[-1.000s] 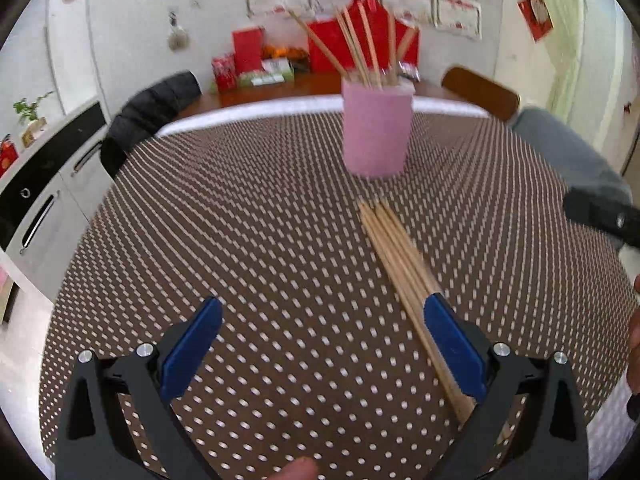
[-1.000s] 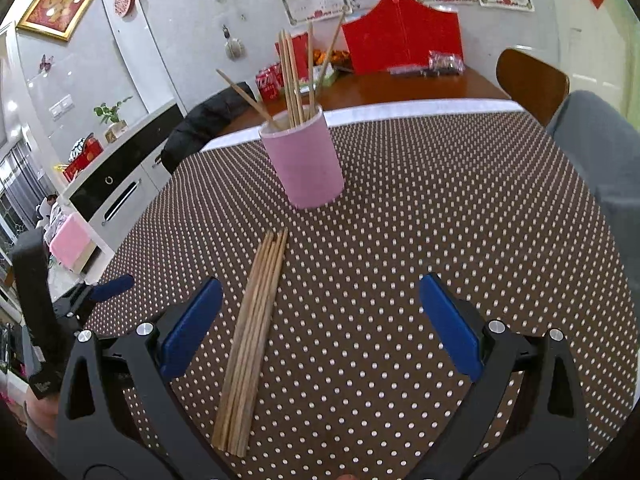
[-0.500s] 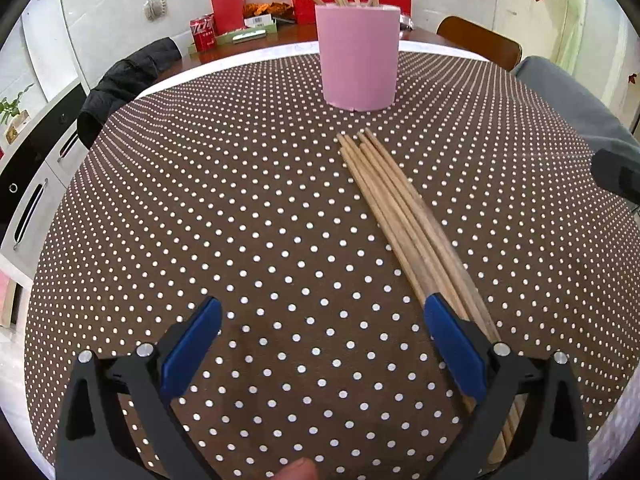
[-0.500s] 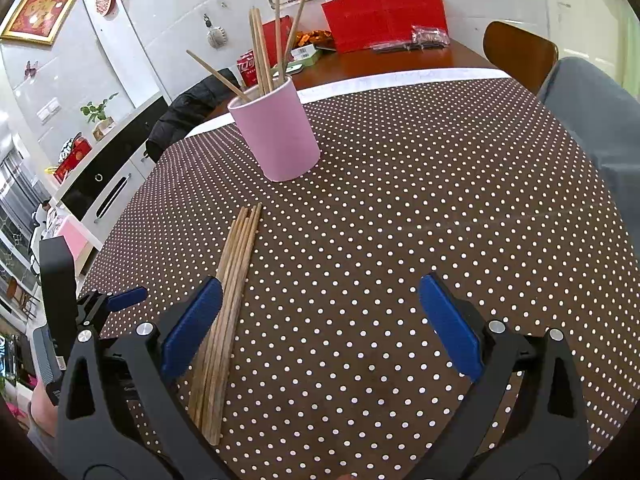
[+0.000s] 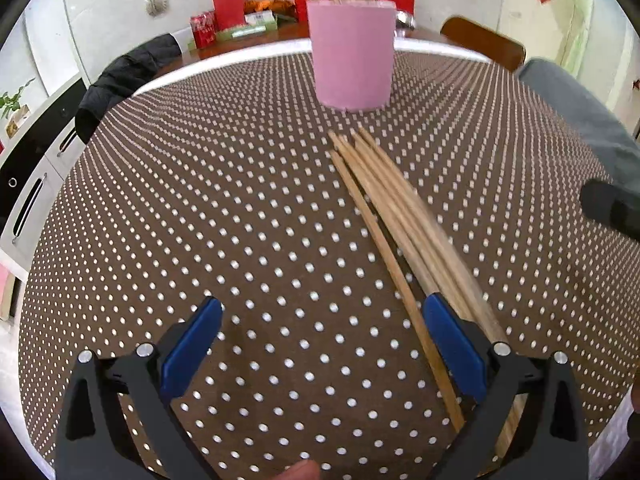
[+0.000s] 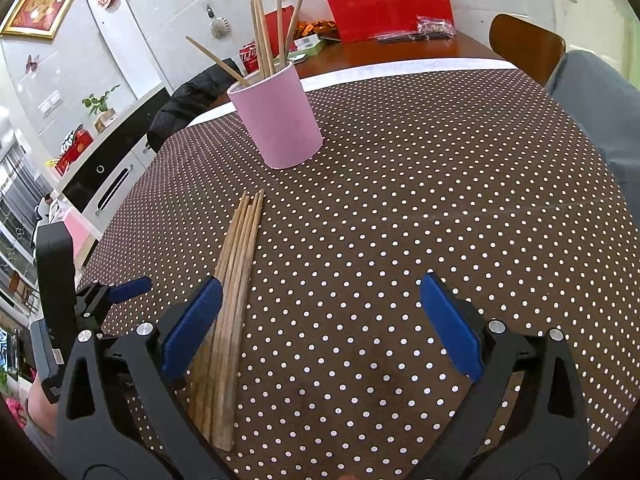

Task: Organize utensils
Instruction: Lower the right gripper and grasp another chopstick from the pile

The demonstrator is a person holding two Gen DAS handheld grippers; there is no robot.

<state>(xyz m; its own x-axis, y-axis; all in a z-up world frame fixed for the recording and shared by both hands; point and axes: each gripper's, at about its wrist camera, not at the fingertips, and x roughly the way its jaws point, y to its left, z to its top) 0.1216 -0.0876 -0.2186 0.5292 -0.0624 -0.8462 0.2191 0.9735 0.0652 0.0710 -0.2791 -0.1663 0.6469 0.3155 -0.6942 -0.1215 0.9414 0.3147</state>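
A bundle of several wooden chopsticks [image 5: 404, 232] lies on the brown polka-dot tablecloth [image 5: 224, 216], pointing toward a pink cup [image 5: 352, 56] that holds several more chopsticks. My left gripper [image 5: 322, 340] is open and empty, its right finger over the bundle's near end. In the right wrist view the bundle [image 6: 236, 272] lies at the left, the pink cup [image 6: 276, 120] stands beyond it, and my right gripper [image 6: 320, 316] is open and empty, its left finger beside the bundle. The left gripper [image 6: 116, 292] shows there at the far left.
A wooden table with a red bag [image 6: 388, 4] and boxes stands behind. A chair with a dark jacket [image 5: 124, 76] is at the left, a brown chair [image 6: 524, 48] and grey cloth [image 5: 580, 112] at the right. Cabinets [image 6: 104, 168] line the left wall.
Both grippers have moved forward and lower toward the cup and chopsticks, which now look larger. Both jaws stay open.
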